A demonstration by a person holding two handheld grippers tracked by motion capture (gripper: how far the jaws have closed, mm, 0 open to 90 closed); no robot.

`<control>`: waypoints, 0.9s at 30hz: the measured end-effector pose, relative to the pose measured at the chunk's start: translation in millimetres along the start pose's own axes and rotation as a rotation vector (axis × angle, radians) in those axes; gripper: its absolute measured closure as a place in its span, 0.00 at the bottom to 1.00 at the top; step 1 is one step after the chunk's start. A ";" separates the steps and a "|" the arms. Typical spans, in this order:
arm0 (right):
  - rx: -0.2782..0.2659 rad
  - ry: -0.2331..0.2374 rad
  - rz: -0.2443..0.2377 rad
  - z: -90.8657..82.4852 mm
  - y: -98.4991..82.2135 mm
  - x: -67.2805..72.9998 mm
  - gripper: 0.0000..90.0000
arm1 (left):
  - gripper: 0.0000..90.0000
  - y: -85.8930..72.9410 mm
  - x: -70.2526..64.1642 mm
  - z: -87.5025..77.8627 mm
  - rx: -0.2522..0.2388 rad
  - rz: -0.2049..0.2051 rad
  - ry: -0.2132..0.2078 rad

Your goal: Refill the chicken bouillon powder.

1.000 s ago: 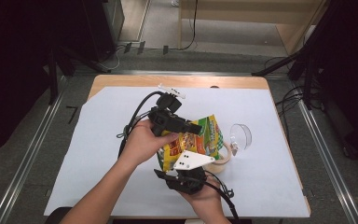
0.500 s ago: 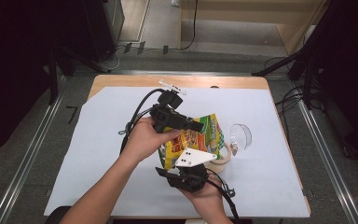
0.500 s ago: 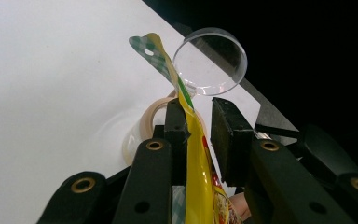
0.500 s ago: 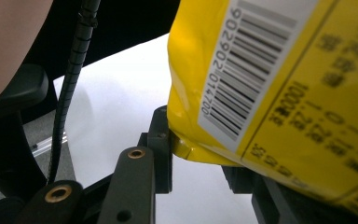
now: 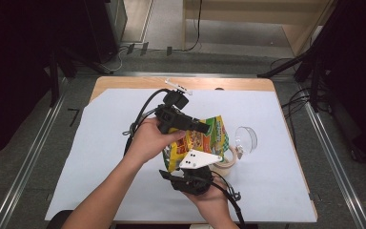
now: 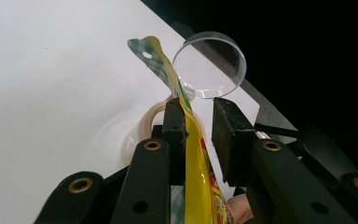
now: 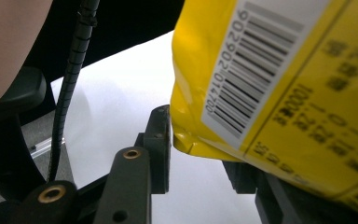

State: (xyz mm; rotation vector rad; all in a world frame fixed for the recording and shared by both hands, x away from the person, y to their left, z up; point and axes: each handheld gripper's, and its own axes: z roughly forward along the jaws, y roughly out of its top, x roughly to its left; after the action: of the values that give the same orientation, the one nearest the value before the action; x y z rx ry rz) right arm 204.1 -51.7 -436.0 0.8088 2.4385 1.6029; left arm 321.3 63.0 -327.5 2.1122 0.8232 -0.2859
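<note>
A yellow snack bag is held off the white sheet between my two grippers. My left gripper reaches in from the left at the bag's upper edge. In the left gripper view the bag rests against one pad while the other pad stands clear of it, so the left gripper is open. My right gripper comes up from below under its grey plate. In the right gripper view the bag's barcoded bottom corner sits in the right gripper; one pad touches it and the bag hides the other jaw.
A roll of beige tape lies on the sheet under the bag. A clear plastic cup lies on its side just right of it. White paper covers the wooden table. A small white object sits at the back edge.
</note>
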 end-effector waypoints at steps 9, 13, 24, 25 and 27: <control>-0.004 -0.006 -0.003 -0.1 -0.2 0.3 0.76 | 0.84 -0.2 -0.7 -0.7 -0.003 0.000 0.000; -0.010 -0.007 -0.007 -0.4 0.3 0.4 0.77 | 0.84 -0.3 -1.4 -1.6 -0.012 -0.007 -0.004; -0.011 0.016 0.023 3.0 -1.9 -0.2 0.77 | 0.88 -0.3 -2.0 -2.4 0.014 -0.004 0.014; -0.008 0.014 0.021 3.1 -1.8 0.0 0.77 | 0.88 -0.3 -1.7 -2.4 0.013 -0.006 0.014; -0.009 0.011 0.017 2.6 -1.4 0.2 0.77 | 0.88 -0.4 -1.3 -2.6 0.012 -0.007 0.014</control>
State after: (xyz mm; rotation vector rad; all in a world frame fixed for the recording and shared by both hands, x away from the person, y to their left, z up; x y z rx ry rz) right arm 204.5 -49.9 -438.4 0.8243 2.4365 1.6277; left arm 319.8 64.6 -325.4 2.1253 0.8387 -0.2810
